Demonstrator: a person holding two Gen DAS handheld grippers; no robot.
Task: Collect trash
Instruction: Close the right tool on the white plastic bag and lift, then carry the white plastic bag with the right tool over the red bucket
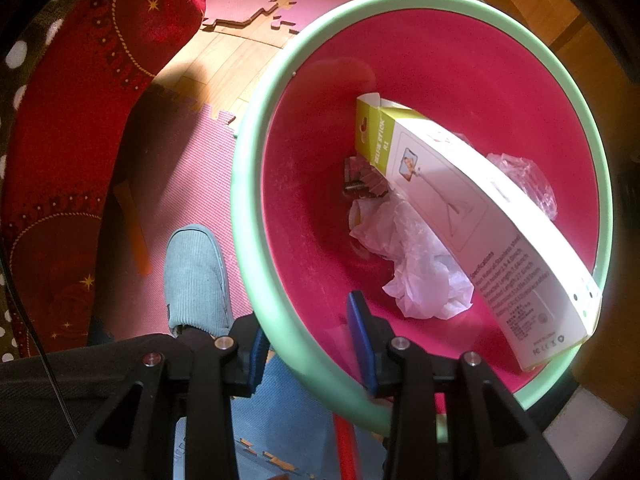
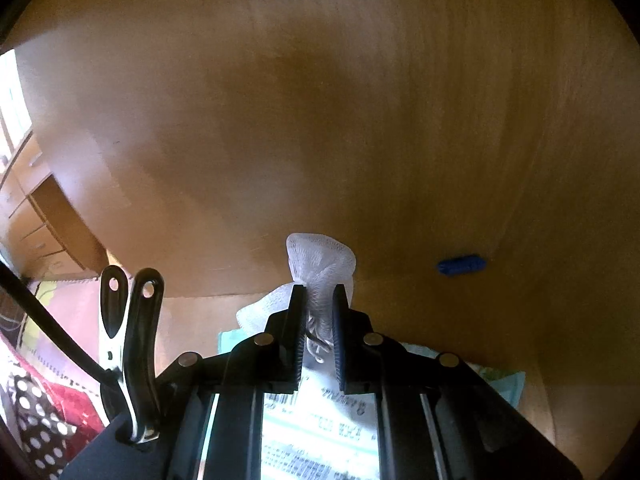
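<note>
My left gripper (image 1: 310, 340) is shut on the mint-green rim of a bucket (image 1: 256, 128) with a pink inside, one blue pad (image 1: 360, 332) inside the wall and one outside. In the bucket lie a white and yellow selfie-stick box (image 1: 472, 216), crumpled white plastic (image 1: 416, 264), a clear wrapper (image 1: 528, 184) and a small dark scrap (image 1: 362, 176). In the right wrist view my right gripper (image 2: 318, 300) is shut on a white foam net (image 2: 320, 264), which bulges out above the fingertips, in front of a wooden panel.
A grey slipper (image 1: 196, 280) on a person's foot stands left of the bucket on pink foam mats (image 1: 192, 184). A red patterned cushion (image 1: 80, 120) fills the left. A blue object (image 2: 460, 266) lies by the wooden cabinet (image 2: 320, 120); printed paper (image 2: 320, 420) lies below my right gripper.
</note>
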